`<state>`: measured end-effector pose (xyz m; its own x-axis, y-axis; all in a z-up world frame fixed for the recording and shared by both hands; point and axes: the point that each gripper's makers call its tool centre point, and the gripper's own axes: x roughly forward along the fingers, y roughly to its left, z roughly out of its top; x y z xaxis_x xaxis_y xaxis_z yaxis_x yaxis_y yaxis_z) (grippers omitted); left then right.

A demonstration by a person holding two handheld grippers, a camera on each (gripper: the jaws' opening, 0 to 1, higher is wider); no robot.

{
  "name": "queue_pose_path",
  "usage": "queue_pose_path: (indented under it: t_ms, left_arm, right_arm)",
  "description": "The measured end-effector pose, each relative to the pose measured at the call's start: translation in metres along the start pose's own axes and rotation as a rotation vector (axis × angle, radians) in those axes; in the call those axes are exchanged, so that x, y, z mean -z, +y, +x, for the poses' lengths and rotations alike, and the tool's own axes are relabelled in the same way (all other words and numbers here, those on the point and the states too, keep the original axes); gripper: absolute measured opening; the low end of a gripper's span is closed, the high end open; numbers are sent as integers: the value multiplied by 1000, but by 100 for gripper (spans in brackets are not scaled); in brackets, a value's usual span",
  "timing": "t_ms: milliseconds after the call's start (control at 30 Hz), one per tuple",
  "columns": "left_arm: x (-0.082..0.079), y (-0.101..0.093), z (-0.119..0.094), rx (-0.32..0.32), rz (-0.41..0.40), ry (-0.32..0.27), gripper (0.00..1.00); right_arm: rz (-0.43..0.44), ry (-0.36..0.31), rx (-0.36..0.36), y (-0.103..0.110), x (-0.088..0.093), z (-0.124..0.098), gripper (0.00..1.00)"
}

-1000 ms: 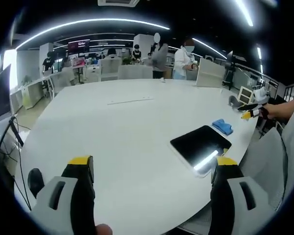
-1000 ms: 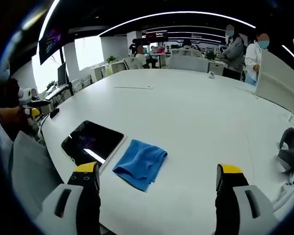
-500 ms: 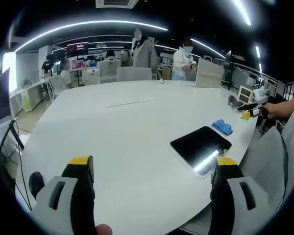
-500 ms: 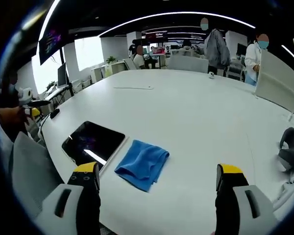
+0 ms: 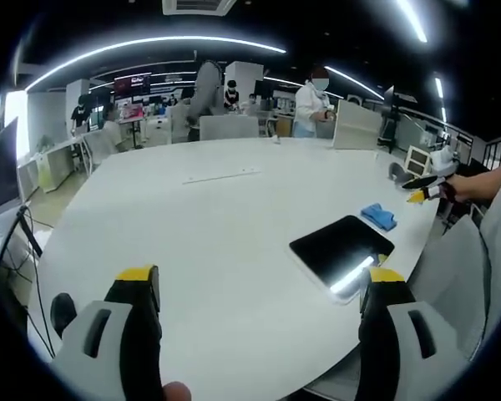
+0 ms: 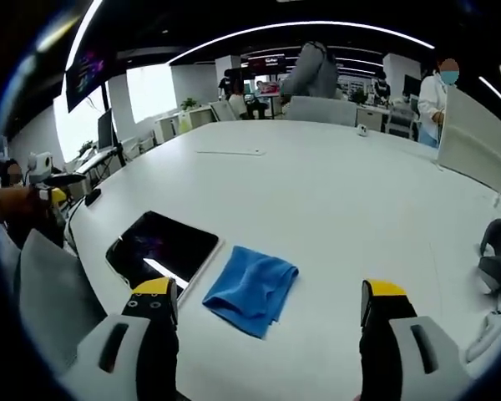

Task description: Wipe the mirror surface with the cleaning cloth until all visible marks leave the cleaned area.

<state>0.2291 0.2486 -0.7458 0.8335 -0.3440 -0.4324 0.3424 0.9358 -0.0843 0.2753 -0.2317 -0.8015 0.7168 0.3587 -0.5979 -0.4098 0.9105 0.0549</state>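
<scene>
White and broad, the curved tabletop (image 6: 334, 200) carries a dark rectangular mirror (image 6: 163, 248) near its edge, with a crumpled blue cleaning cloth (image 6: 252, 288) laid just beside it. Compared with a second ago, the cloth is seen slightly nearer the right gripper (image 6: 263, 311). Both the right gripper and the left gripper (image 5: 263, 292) are held with fingers spread apart, nothing being grasped.

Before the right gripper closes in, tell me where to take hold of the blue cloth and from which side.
Grip the blue cloth at its rumpled near edge, coming from above with the open right gripper. It lies flat on the white table beside the mirror, so the raised folds likely give the jaws most to pinch.
</scene>
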Motion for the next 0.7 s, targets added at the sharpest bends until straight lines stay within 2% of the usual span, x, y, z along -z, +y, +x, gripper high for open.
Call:
queue_pose_path:
  t_ms: [200, 300, 433, 567, 700]
  left_arm:
    - [0, -4, 2, 8, 1, 2, 99]
    - [0, -5, 1, 8, -2, 1, 99]
    - [3, -2, 1, 4, -4, 6, 99]
    - [4, 1, -2, -1, -4, 8, 99]
    - [5, 6, -2, -6, -5, 11, 99]
  right_arm:
    - [-34, -14, 0, 12, -13, 15, 78]
    - [-45, 5, 6, 13, -10, 25, 68]
    - [-2, 40, 10, 15, -2, 40, 62]
    - [-26, 86, 24, 15, 9, 53, 43]
    - [-19, 109, 23, 13, 19, 70, 32]
